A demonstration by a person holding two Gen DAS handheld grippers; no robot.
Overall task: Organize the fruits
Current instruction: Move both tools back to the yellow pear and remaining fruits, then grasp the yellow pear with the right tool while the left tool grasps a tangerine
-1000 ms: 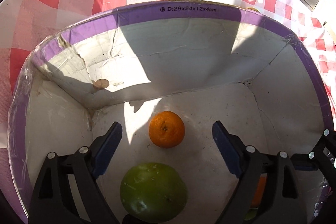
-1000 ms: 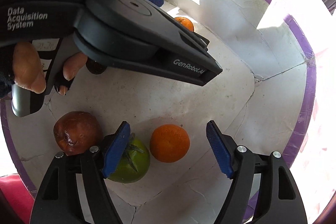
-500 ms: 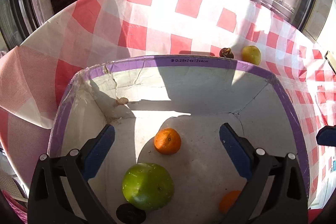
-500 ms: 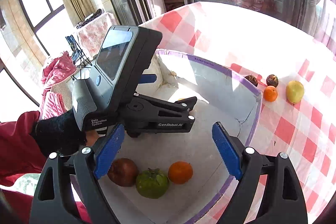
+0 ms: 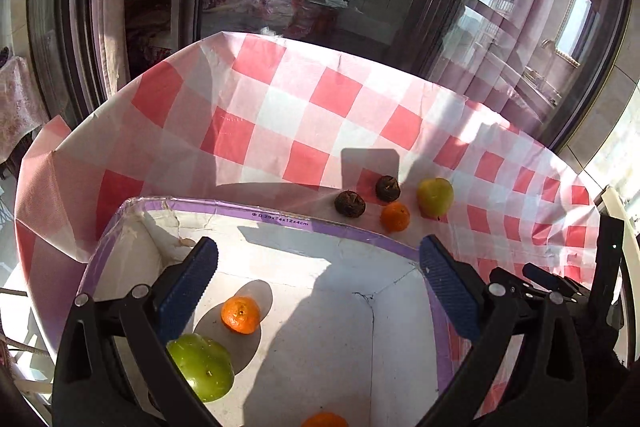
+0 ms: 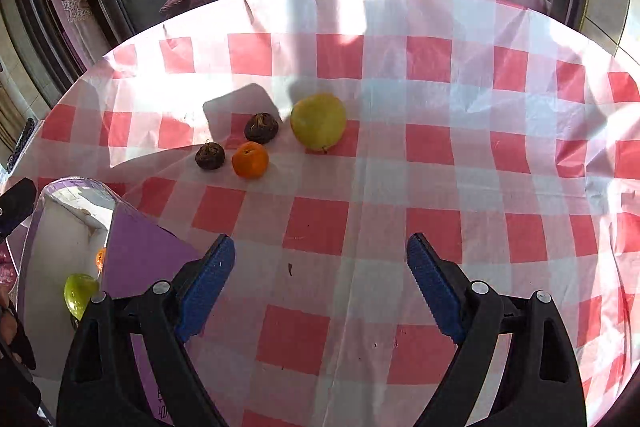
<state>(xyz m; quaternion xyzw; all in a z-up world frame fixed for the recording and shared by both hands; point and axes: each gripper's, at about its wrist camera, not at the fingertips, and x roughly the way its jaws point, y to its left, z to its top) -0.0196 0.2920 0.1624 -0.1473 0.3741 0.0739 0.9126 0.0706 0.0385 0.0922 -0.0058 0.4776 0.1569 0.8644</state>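
Four fruits remain on the checked tablecloth [image 6: 440, 187], all clustered just beyond the far rim of the purple-edged box [image 5: 280, 217]: a small orange [image 6: 250, 159] nearest the box, two dark, wrinkled fruits [image 6: 210, 155] [image 6: 261, 127] close beside it, and a yellow-green fruit [image 6: 318, 122] farthest from the box. Inside the box lie a green fruit [image 5: 202, 367], an orange [image 5: 240, 314] just beyond it, and the edge of another orange [image 5: 325, 420] at the near wall. The right gripper [image 6: 320, 283] hangs over bare cloth beside the box, well short of the cluster; its jaws have just been opening, and nothing is between them. The left gripper [image 5: 318, 291] is above the box interior, jaws spread fully and empty. The likeliest trouble is the crowding: the three small fruits sit so near one another that a wide jaw descending on one could knock a neighbour and set it rolling across the smooth cloth, away from the box. The dark fruits look soft, so a hard squeeze might crush them. The box wall beside the right gripper could also be clipped on the carry back.
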